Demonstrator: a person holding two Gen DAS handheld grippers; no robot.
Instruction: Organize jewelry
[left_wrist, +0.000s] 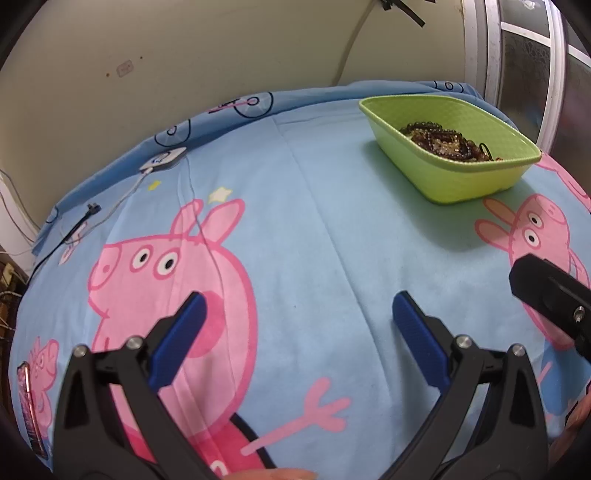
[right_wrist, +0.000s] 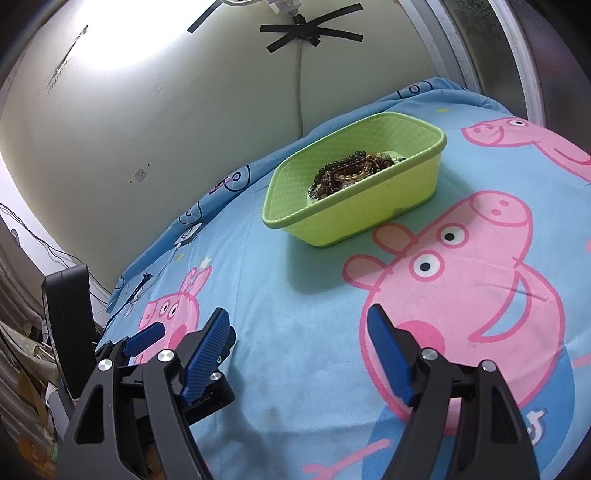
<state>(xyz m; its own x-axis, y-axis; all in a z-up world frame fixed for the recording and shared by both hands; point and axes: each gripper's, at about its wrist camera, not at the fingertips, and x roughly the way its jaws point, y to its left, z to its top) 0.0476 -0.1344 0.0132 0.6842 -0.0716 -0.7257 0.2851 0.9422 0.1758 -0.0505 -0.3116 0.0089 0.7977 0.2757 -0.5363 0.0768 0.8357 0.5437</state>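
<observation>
Beaded jewelry (left_wrist: 443, 142) heaped in the green basket (left_wrist: 461, 181), upper right of the left wrist frame. Same heap, dark and amber beads tangled together, sat centre-top in the right wrist frame, basket parked on the cartoon-pig bedsheet (left_wrist: 314, 240) near the wall. No loose pieces spotted on the sheet in either view. Fitted two readings: beads gathered into the basket as the tidy end state, or a jumble waiting to be sorted out of it. Could not settle which.

Left claw (left_wrist: 299, 314) spread wide, blue pads well apart, nothing between them, hovering low over the sheet at lower centre and aimed past the pig print toward the basket. Right claw (right_wrist: 299, 332) likewise gaping and empty, lower centre of its frame, pointed up the bed at the basket, well short of it. Both held level and side by side, left claw poking into the lower left of the right view, right claw's black tip at the right edge of the left view. Probably a resting stance. A white charger (left_wrist: 164, 159) with cable lay at upper left, clear of everything.
</observation>
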